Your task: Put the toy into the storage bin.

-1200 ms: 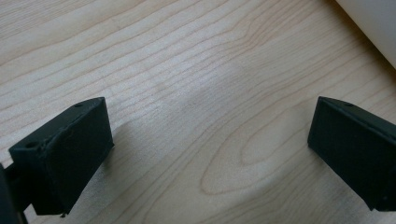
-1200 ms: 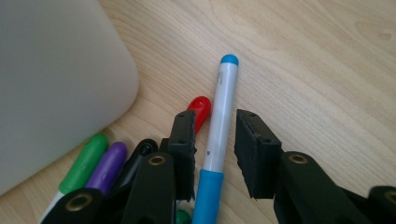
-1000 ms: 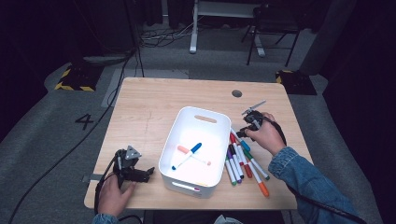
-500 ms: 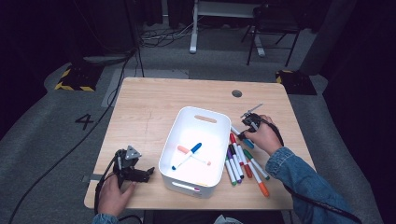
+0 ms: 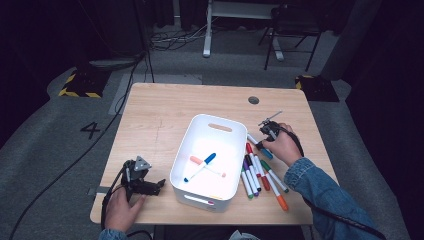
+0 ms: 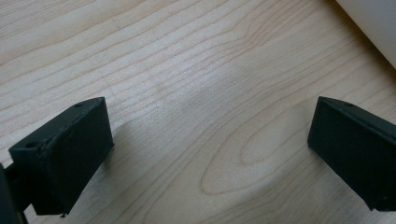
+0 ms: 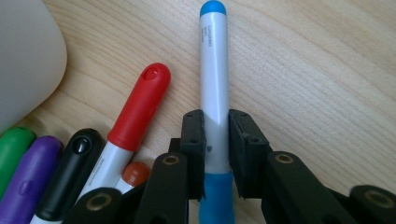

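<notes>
My right gripper is shut on a blue-capped white marker, its pads pressing both sides of the barrel. The marker lies on the wooden table. In the high view the right gripper sits just right of the white bin, at the far end of a row of markers. A red marker lies beside the held one, with black, purple and green ones further left. My left gripper rests open on the table near the bin's front left corner; its jaws stand wide over bare wood.
Inside the bin lie a blue marker and a pink-tipped one, crossed. A round grommet sits at the table's far right. Cables trail from both grippers off the near edge. A chair and desk legs stand on the floor beyond the table.
</notes>
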